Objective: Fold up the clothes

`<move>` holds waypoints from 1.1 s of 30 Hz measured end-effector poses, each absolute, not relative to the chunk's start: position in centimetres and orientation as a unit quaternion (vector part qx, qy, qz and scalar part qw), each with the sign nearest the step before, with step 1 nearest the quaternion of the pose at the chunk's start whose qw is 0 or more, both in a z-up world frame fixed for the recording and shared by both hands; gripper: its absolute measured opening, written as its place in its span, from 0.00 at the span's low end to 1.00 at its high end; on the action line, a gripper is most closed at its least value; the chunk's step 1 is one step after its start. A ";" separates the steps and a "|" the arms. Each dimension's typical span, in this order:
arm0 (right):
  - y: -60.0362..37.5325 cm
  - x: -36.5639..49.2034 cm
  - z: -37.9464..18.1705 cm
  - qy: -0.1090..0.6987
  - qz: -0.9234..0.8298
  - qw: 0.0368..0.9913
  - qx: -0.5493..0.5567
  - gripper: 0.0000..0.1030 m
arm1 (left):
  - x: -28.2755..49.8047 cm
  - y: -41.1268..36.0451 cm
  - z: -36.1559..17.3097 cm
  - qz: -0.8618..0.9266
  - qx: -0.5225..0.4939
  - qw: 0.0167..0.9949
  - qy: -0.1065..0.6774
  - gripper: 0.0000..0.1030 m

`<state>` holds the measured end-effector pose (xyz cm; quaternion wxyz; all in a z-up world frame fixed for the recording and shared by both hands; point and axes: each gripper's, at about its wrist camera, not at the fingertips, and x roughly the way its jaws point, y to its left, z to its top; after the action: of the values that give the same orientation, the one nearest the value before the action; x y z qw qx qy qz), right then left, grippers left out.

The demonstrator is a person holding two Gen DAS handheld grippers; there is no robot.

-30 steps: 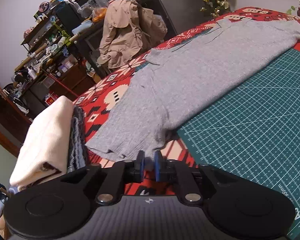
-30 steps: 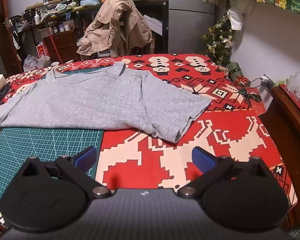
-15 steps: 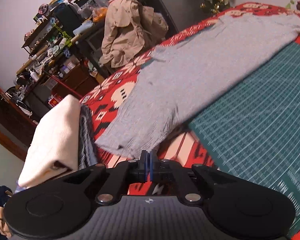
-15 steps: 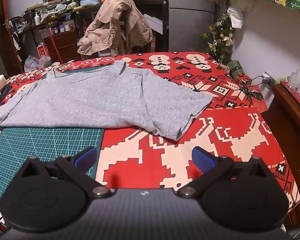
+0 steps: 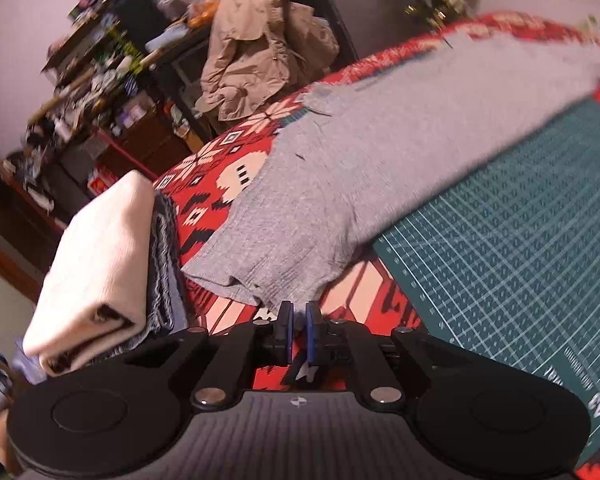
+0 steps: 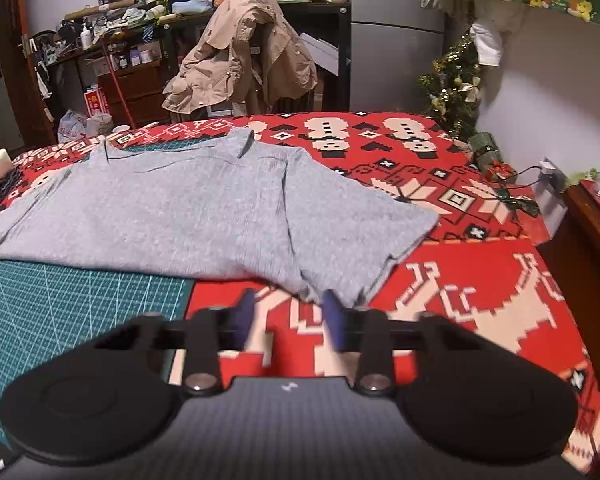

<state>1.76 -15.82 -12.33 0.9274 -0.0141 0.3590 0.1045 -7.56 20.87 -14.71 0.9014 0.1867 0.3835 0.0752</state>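
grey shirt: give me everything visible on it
The grey shirt is a heathered, finely ribbed knit with short sleeves and a small collar at the far edge. It lies spread flat and lightly wrinkled on the red patterned cloth, its near edge overlapping the green cutting mat. One sleeve points toward the right hand-held gripper, which is open just short of it. The left hand-held gripper is nearly closed at the other sleeve's hem; whether it grips is unclear.

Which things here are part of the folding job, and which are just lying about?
Part of the job:
- grey shirt, spread on the bed
- left gripper
- right gripper
- green cutting mat under the shirt's edge
- stack of folded clothes, probably done

Lying about:
- beige jacket on a chair
- cluttered shelves
- small Christmas tree
- red patterned blanket
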 end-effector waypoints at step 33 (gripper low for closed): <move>-13.3 4.8 -12.7 0.329 0.116 0.937 -0.012 0.12 | -2.9 16.9 -11.3 0.050 -0.011 0.944 0.326 0.14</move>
<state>4.77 -13.30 -12.65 0.9372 -0.0115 0.3287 0.1160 -2.93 16.86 -11.34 0.9441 -0.0107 0.3258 0.0500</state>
